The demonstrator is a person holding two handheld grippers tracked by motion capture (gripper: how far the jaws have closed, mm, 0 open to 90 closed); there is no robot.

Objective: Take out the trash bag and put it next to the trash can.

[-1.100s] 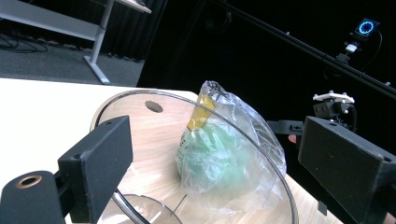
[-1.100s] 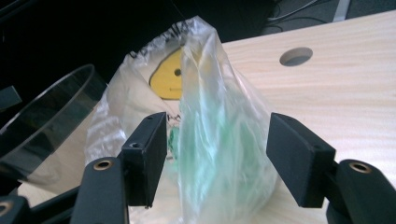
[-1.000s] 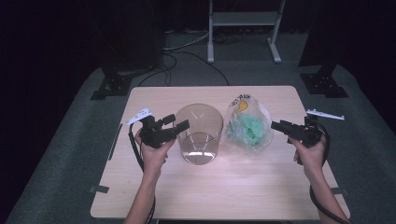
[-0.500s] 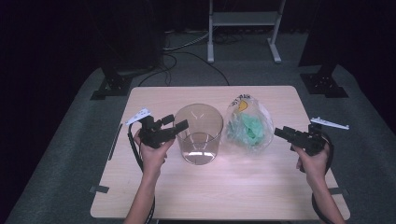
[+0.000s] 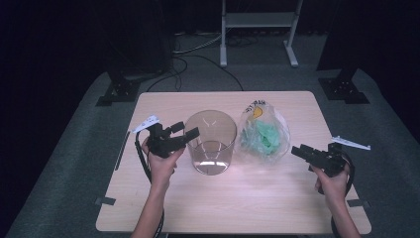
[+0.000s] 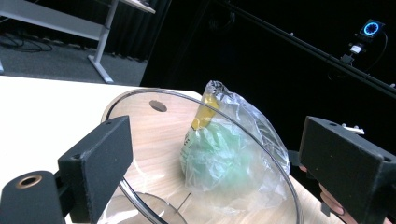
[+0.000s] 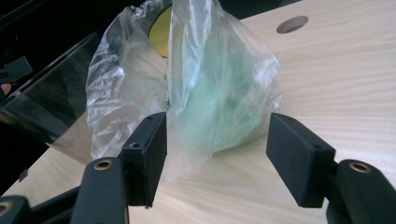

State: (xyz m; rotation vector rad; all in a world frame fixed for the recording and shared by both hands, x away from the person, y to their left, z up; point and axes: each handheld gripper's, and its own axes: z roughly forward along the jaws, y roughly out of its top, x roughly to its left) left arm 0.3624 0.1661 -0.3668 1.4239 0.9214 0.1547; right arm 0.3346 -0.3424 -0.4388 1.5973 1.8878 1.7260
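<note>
Pale matt wood-grain table (image 5: 277, 208), clear glossy plastic tub (image 5: 211, 141) with smooth wall, thin crinkled see-through plastic bag (image 5: 262, 135) over something green, matt black blocky jaws on both grippers

A light wooden table (image 5: 277, 208) stands on grey carpet (image 5: 74, 163). Beyond it, a white metal frame (image 5: 257, 20) and black stands (image 5: 121, 89) sit against near-black surroundings.

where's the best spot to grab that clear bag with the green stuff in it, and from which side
Probably the crumpled upper neck of the clear bag, above the green bulge, coming from its right side with the right gripper: its open jaws already face that side, and the glass bowl crowds the left.
</note>
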